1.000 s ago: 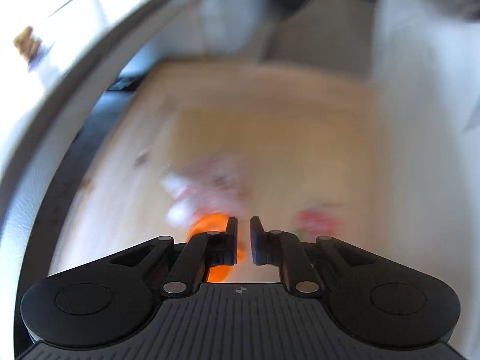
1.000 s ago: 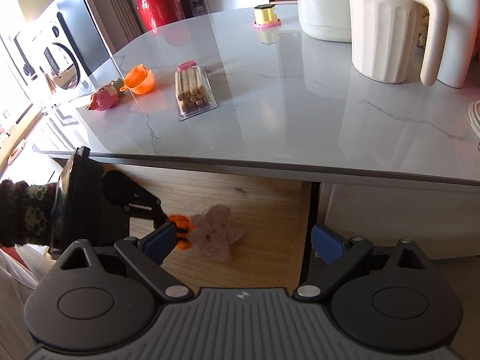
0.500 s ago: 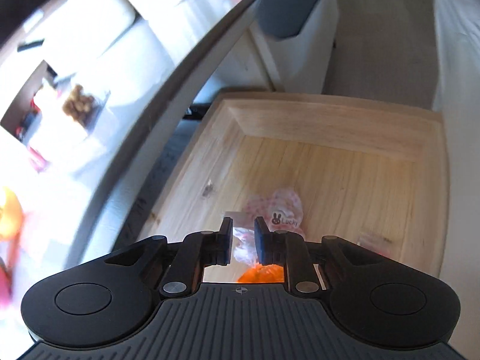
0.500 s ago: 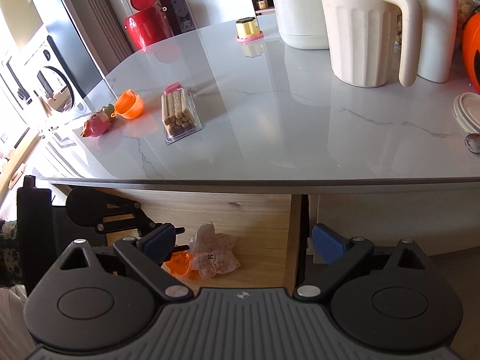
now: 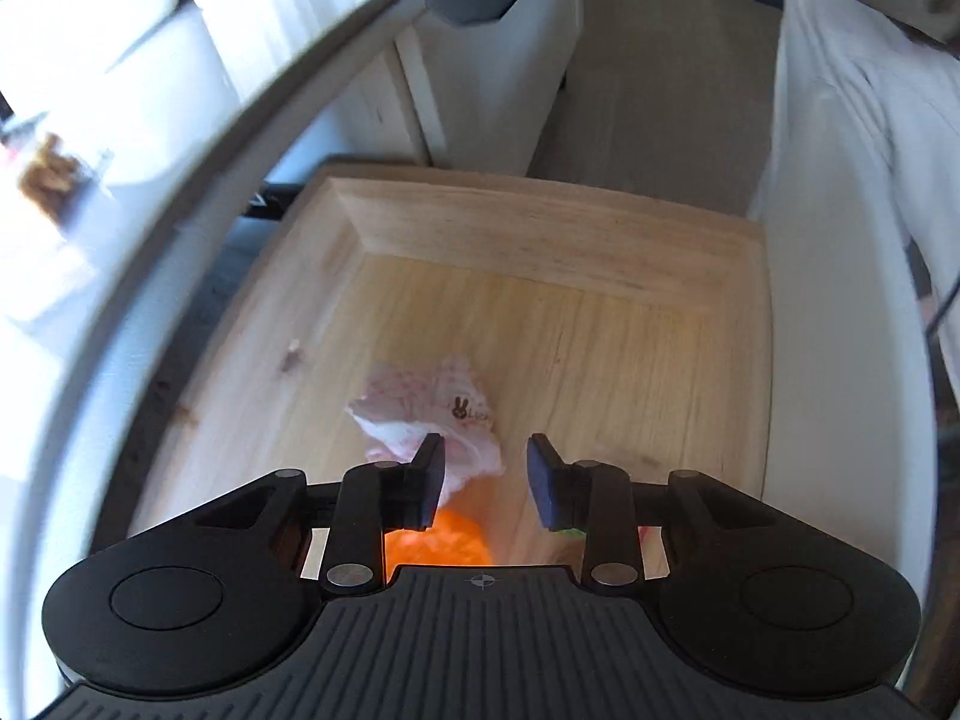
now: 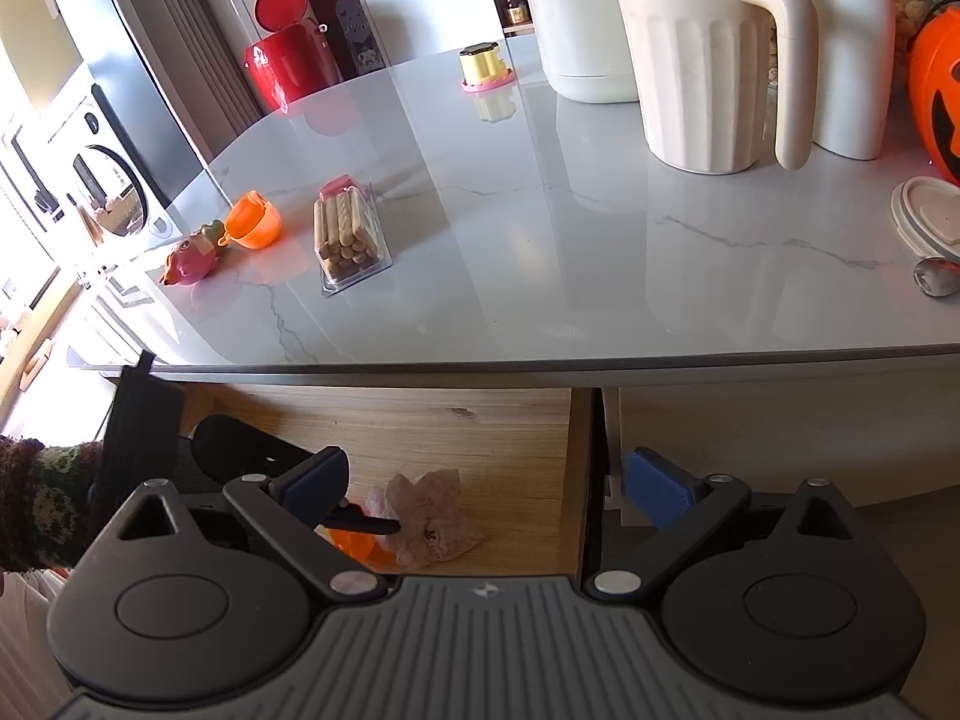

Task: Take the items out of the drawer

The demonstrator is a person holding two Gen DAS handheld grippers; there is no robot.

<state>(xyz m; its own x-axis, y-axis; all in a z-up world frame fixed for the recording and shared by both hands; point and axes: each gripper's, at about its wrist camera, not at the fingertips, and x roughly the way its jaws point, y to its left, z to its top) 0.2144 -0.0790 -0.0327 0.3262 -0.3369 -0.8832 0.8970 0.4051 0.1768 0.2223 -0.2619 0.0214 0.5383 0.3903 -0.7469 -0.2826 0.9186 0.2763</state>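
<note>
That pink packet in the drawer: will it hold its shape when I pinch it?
Probably not: the pink packet looks crinkled and thin, so it should crumple and feel light. Its film looks glossy, so it may slip. The left gripper, jaws just opening, holds nothing.

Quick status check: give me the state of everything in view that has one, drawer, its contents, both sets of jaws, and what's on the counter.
drawer: pulled open
pink wrapper: lying on the drawer floor, crumpled
orange item: in the drawer, beside the wrapper
left gripper: jaws have just been opening, nothing clamped
right gripper: jaws wide, empty
biscuit pack: on the counter, sealed
orange cup: on the counter, tipped over
</note>
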